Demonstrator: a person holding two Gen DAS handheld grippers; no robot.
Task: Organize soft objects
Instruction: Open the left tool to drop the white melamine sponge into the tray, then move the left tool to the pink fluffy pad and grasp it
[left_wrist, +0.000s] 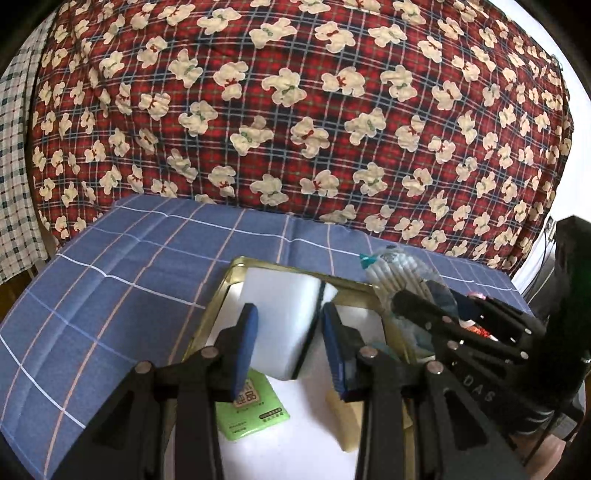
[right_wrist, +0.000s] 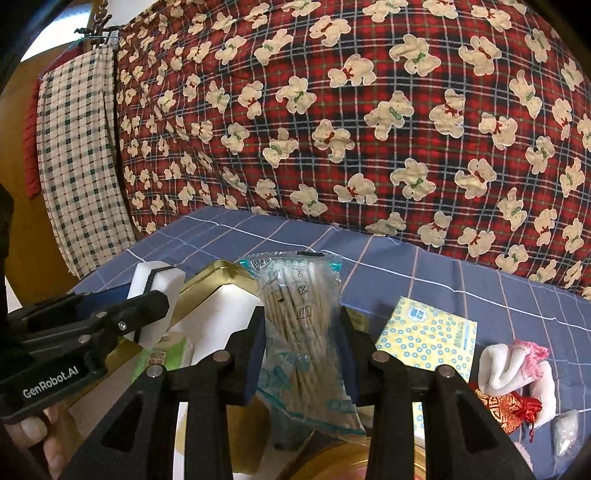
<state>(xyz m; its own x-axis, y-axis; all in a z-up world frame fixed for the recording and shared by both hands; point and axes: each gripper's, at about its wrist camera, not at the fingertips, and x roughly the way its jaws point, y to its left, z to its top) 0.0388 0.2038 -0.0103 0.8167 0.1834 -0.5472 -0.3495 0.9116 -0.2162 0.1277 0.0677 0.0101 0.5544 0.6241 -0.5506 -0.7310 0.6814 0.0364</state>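
- Over the gold tin (left_wrist: 207, 321), on the table with the blue checked cloth (left_wrist: 122, 266): my left gripper (left_wrist: 290, 343) pinches a white foam block (left_wrist: 284, 325) between its blue pads, the block hanging above the tin's white floor.
- The block looks light and squashy (a sponge, I judge); the sides barely give under the pads, so a mild squeeze across the narrow faces should do. A black line runs down its right edge, possibly a second layer; I cannot tell.
- My right gripper (right_wrist: 301, 354) is pressed together on a clear crinkly packet of cotton swabs (right_wrist: 299, 306), held about mid-length, the sealed top standing up and free, over the tin's near corner.
- The packet: light, slippery film, sticks inside stiff but thin. Best taken across the bundle's middle, as now; by the seal it would swing.
- Already in the tin: a green tissue pack (left_wrist: 251, 410) and a pale yellowish bar (left_wrist: 345, 421).
- On the cloth to the right, not yet dealt with: a yellow dotted tissue pack (right_wrist: 428, 332), a white and pink sock bundle (right_wrist: 513, 365), a red and gold pouch (right_wrist: 509, 406), a small clear bag (right_wrist: 567, 435).
- Behind it all, a red plaid quilt (right_wrist: 369, 129) with bear shapes.
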